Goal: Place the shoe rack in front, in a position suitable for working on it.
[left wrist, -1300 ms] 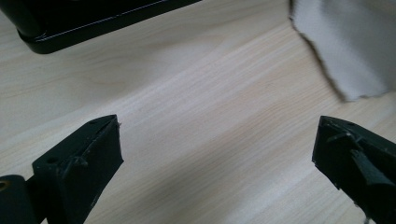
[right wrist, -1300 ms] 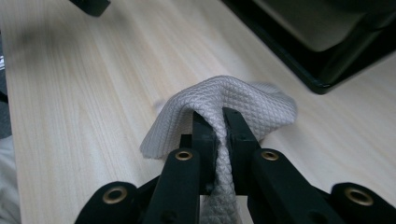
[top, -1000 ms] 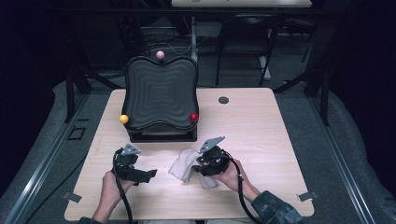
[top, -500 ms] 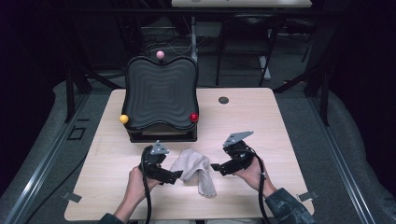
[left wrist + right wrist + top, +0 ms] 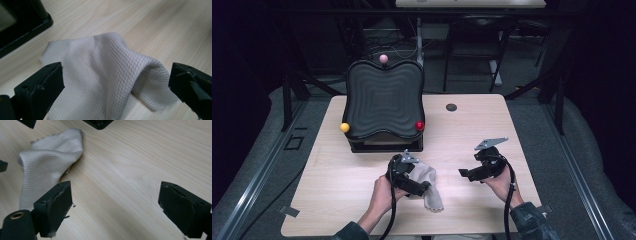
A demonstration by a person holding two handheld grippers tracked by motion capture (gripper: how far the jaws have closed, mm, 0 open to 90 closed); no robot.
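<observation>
The wooden table [image 5: 362, 200] carries a black ridged stand [image 5: 384, 107] at its far side, well beyond both tongs. Nearer, a crumpled grey waffle-weave cloth [image 5: 426, 181] lies bunched on the wood, directly under and ahead of the left gripper [image 5: 418, 188], whose jaws stand apart on either side of a raised fold without pressing it: released. The right gripper [image 5: 463, 173] is held well off to the cloth's other side, jaws wide over bare wood, nothing between them; they have just been opening. Risk, as judged: if the left jaws are closed on the raised fold alone, a single layer may be pinched and the cloth dragged into a tighter heap instead of spreading; the loose corner nearest the person could also slip out. Against the earlier frames, both tongs have shifted sideways: the right one has left the cloth and the left one has come over it.
</observation>
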